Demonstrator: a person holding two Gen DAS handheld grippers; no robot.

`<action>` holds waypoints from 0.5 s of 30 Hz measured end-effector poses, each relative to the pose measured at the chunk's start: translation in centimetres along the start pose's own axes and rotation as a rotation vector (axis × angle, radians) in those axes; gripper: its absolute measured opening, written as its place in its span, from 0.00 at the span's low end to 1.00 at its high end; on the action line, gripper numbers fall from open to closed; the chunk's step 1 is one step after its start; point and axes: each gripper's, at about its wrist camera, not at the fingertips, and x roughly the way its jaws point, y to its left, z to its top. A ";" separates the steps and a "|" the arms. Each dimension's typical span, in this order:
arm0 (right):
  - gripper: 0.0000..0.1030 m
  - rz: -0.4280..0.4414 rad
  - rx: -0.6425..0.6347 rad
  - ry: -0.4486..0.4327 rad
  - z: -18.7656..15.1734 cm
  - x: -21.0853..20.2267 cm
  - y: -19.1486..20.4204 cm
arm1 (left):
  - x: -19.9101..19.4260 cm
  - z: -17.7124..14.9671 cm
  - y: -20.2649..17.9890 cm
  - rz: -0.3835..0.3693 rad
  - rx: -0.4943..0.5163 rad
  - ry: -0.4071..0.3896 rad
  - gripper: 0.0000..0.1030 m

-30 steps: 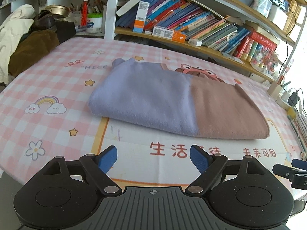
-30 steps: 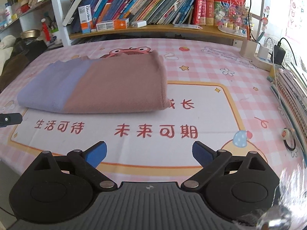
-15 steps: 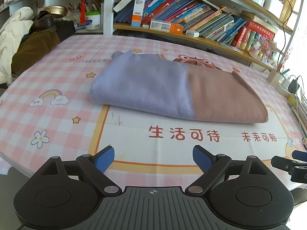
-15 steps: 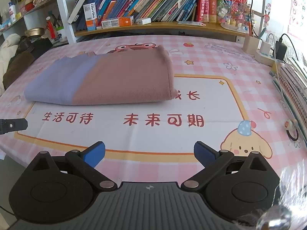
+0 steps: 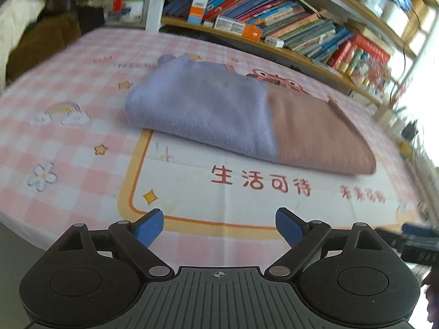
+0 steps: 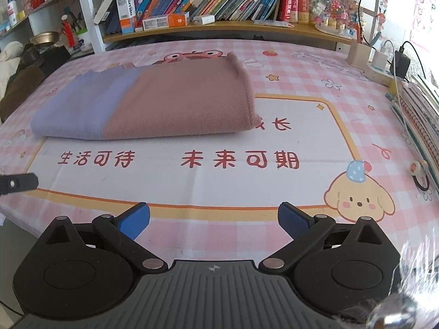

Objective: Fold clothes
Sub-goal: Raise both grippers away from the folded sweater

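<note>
A folded garment (image 5: 241, 118), lilac on its left half and dusty pink on its right, lies flat on the pink checked tablecloth (image 5: 68, 142). In the right wrist view the same garment (image 6: 153, 104) sits left of centre, its pink end nearest. My left gripper (image 5: 219, 227) is open over the table's near edge, well short of the cloth, nothing between its blue pads. My right gripper (image 6: 214, 222) is open too, also near the front edge with empty jaws. A finger of the right gripper (image 5: 411, 240) shows at the left view's right edge.
Bookshelves (image 6: 219, 5) packed with books run along the far side. A pile of brown and white clothing (image 5: 33, 35) sits at the far left. Chargers and cables (image 6: 384, 60) and stacked notebooks (image 6: 419, 109) line the right edge, with a hair tie (image 6: 421, 175) beside them.
Both grippers have drawn back slightly from the folded garment, which lies unmoved. The left view has tilted and is now blurred. Jaws stay wide apart.
</note>
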 end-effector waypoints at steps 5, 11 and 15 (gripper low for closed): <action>0.98 -0.025 0.028 0.003 1.1 0.8 0.2 | 0.8 2.0 3.3 -0.075 -0.178 -0.014 0.88; 0.98 -0.044 0.065 0.000 2.4 1.8 0.5 | 2.6 4.2 8.5 -0.148 -0.492 -0.038 0.86; 0.98 -0.058 0.066 0.001 3.4 2.5 1.1 | 4.1 5.1 10.7 -0.182 -0.645 -0.041 0.86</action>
